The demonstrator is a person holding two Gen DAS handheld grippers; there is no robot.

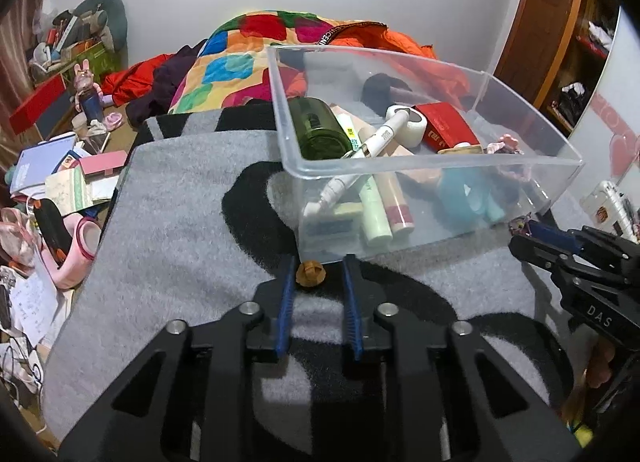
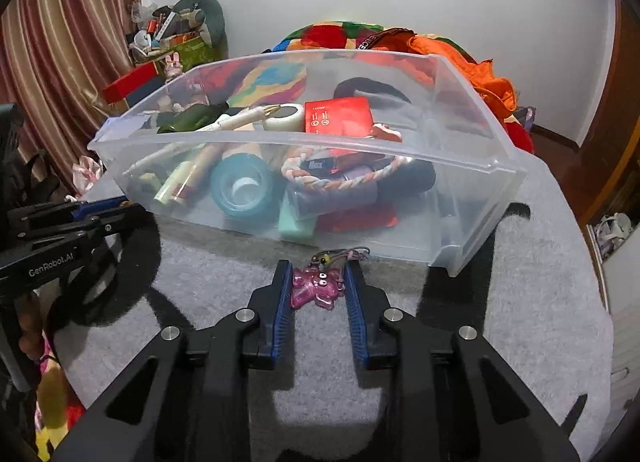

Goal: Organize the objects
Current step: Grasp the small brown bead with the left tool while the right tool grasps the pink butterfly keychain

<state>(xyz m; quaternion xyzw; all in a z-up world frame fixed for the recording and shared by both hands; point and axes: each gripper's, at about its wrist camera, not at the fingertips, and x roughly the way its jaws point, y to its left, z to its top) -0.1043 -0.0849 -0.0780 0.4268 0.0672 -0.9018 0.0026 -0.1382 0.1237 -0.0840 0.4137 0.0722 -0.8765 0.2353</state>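
A small brown knot-shaped trinket (image 1: 310, 273) lies on the grey and black blanket (image 1: 180, 222), just in front of the clear plastic bin (image 1: 420, 163). My left gripper (image 1: 319, 262) straddles it: the left pad touches it and a gap remains at the right pad. In the right wrist view a pink bear charm (image 2: 316, 288) with a beaded cord sits between the pads of my right gripper (image 2: 317, 265), which press on both its sides. The bin (image 2: 280, 141) holds a green bottle (image 1: 320, 128), tubes, tape rolls and a red box (image 2: 338, 114).
The bin stands right ahead of both grippers. The right gripper (image 1: 524, 242) shows at the right edge of the left view, the left gripper (image 2: 120, 206) at the left edge of the right view. Books and clutter (image 1: 60, 178) lie left; bright bedding (image 1: 248, 58) is behind.
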